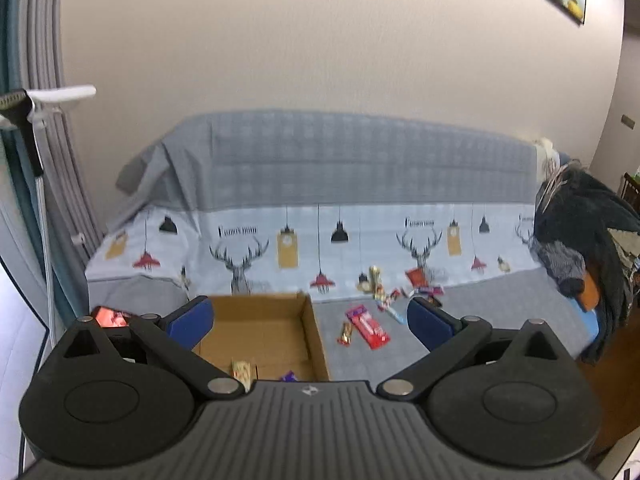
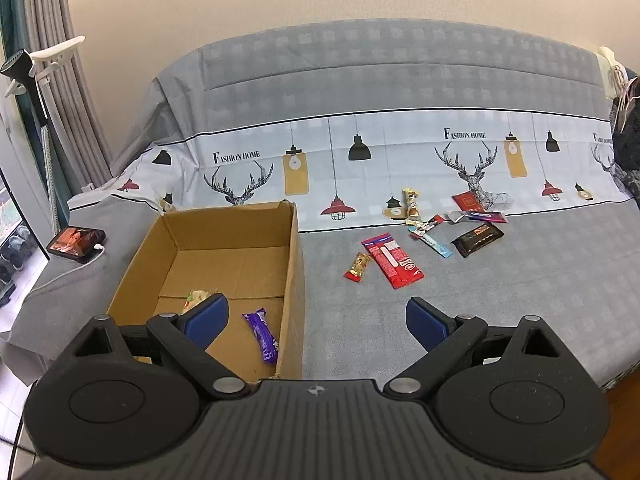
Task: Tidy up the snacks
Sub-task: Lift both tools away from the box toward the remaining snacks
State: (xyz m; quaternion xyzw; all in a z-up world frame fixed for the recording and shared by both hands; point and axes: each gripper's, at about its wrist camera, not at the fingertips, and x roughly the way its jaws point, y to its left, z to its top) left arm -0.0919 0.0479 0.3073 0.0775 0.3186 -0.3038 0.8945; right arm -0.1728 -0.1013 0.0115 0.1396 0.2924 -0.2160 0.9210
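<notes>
Both grippers, left (image 1: 310,322) and right (image 2: 316,320), spread wide, holding nothing. Open brown cardboard box (image 2: 294,248) sits on grey sofa cover (image 2: 500,300), purple snack bar (image 2: 263,334) inside. Red flat wrapper (image 2: 394,260) and other snacks lie right of box.

Black ribbed gripper (image 2: 316,322) bodies, round black hubs, silver pivot screws, blue-padded fingers (image 2: 206,320).

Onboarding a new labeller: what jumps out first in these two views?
The open cardboard box on the grey-covered sofa, left of centre, with a purple snack bar lying inside. To its right, loose snacks scatter over the seat, the long red wrapper most vivid. Both grippers, left and right, hang open and empty in front.
</notes>
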